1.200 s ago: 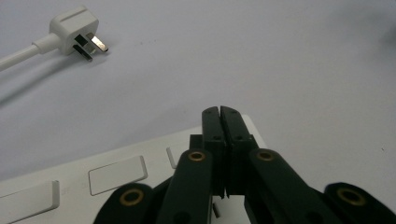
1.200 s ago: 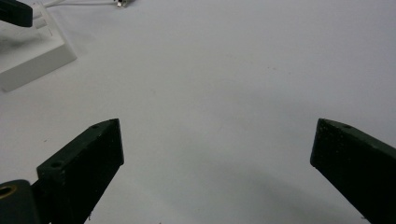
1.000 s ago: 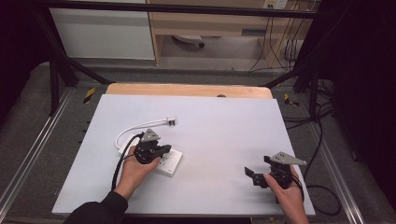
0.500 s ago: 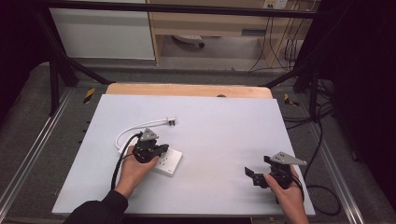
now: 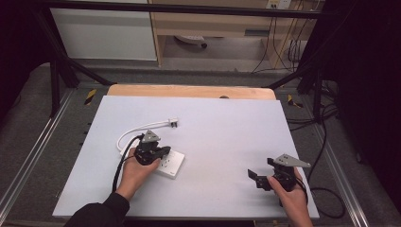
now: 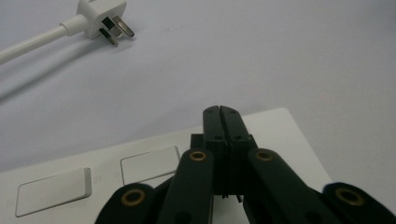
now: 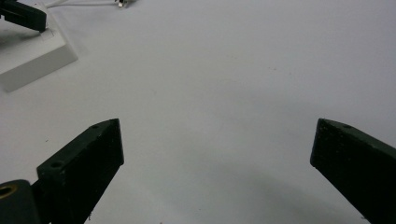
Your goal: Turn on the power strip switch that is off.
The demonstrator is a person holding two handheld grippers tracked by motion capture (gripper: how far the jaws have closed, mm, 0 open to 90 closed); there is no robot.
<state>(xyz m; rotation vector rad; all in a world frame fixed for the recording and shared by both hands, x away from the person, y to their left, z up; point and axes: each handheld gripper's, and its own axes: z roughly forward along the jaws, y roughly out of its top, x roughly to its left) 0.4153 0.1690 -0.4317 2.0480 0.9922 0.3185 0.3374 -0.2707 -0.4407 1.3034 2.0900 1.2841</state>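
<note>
Left of the table's (image 5: 213, 118) middle lies the white power strip (image 5: 171, 164), which serves as landmark. Its cord loops behind it to the loose plug (image 5: 173, 123), lying apart and unplugged. The left gripper (image 6: 220, 112), jaws pressed together with nothing between, rests over the strip's switch face, probably to steady it or press a rocker switch (image 6: 149, 163). Well right of the strip, the right gripper (image 5: 255, 176) hangs spread wide and empty above bare table. No containers here.
</note>
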